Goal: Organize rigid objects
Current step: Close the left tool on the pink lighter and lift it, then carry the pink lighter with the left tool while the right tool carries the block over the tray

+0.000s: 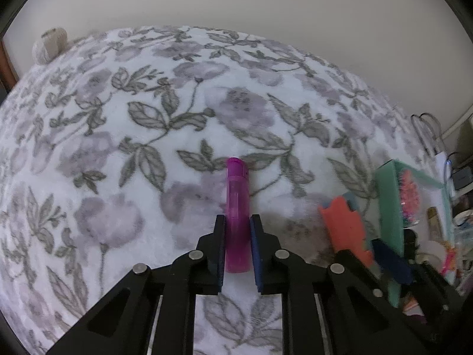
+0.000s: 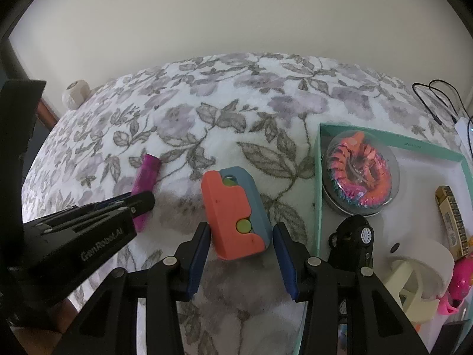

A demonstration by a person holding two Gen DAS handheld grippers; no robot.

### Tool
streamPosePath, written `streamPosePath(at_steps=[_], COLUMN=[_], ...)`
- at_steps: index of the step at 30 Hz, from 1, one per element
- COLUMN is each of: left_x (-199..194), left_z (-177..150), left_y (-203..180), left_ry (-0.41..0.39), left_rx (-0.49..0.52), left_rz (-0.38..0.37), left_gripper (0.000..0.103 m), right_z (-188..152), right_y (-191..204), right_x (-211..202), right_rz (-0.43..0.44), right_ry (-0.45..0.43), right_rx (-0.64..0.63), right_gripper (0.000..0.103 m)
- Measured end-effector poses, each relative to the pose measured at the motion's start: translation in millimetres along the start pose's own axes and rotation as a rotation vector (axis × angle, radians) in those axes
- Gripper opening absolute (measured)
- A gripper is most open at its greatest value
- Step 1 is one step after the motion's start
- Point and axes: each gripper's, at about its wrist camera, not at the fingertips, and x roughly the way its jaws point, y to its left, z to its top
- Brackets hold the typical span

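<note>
A translucent pink lighter [image 1: 236, 189] lies lengthwise on the floral blanket [image 1: 118, 148]. My left gripper [image 1: 238, 222] is shut on its near half, both pads pressed to its sides. The right wrist view shows the same lighter [image 2: 147, 171] with the left gripper [image 2: 142, 204] over it from the left. An orange and blue block toy [image 2: 233, 207] with green discs rests on the blanket. My right gripper [image 2: 241, 225] is closed on its two long sides. The toy [image 1: 344, 227] also shows at the right of the left wrist view.
A teal box [image 2: 319, 177] sits to the right, holding a domed case with a coloured spiral [image 2: 360, 174], a black toy car [image 2: 354, 233], a gold harmonica-like bar [image 2: 452, 222] and a white tape holder [image 2: 419, 278]. Black cables [image 2: 437, 100] lie behind it. A pale ball [image 2: 75, 93] sits far left.
</note>
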Motion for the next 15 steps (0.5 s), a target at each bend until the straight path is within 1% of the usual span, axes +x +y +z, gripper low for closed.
streamPosePath(at_steps=[2, 4, 6, 8, 15], left_x=[-1, -3, -7, -13, -36], left_z=[1, 1, 2, 3, 9], left_y=[1, 1, 3, 5, 9], left_ry=[0.004, -0.001, -0.009, -0.022, -0.079], left_rx=[-0.011, -0.015, -0.028, -0.038, -0.059], left_rz=[-0.015, -0.011, -0.028, -0.046, -0.073], left_gripper=[0.016, 0.016, 0.016, 0.016, 0.016], right_z=[0, 0, 1, 1, 8], right_y=[-2, -3, -4, -3, -1], right_x=[0, -1, -3, -5, -22], right_rz=[0.015, 0.025, 0.032, 0.036, 0.051], right_ry=[0.004, 0.008, 0.006, -0.002, -0.043], right_rx=[0.011, 0.017, 0.021, 0.021, 0.011], right_gripper=[0.047, 0.046, 0.046, 0.046, 0.046])
